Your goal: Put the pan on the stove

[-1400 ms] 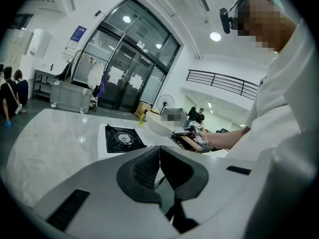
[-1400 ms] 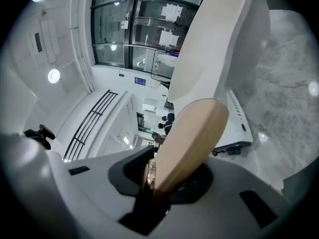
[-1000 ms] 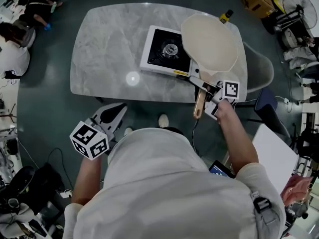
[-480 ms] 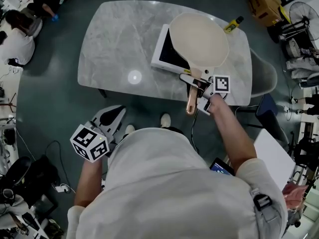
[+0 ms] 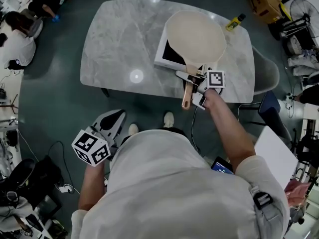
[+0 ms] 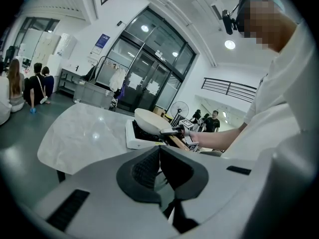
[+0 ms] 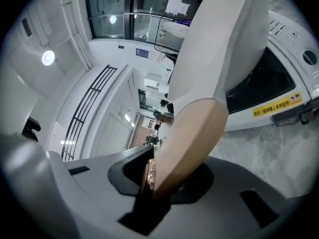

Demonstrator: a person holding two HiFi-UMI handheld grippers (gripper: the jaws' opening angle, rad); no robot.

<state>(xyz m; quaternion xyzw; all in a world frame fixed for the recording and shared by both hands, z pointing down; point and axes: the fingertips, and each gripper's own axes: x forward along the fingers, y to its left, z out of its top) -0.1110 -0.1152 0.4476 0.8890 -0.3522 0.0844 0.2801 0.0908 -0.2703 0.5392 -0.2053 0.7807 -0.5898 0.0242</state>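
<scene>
The right gripper (image 5: 198,85), clamped on the wooden handle (image 5: 187,94) of the cream pan (image 5: 195,35), holds it just ahead over the portable stove (image 5: 165,59), apparently to line it up, while the left gripper (image 5: 110,122), jaws together and empty, hangs back.

"What's different from a second ago?"

"The right gripper (image 5: 195,82) has swung the pan (image 5: 195,34) toward nine o'clock. It now covers most of the stove (image 5: 163,59), no longer off its three o'clock edge."

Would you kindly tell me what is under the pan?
The stove: its white edge and a strip of black top show. The pan covers the rest of its top.
</scene>
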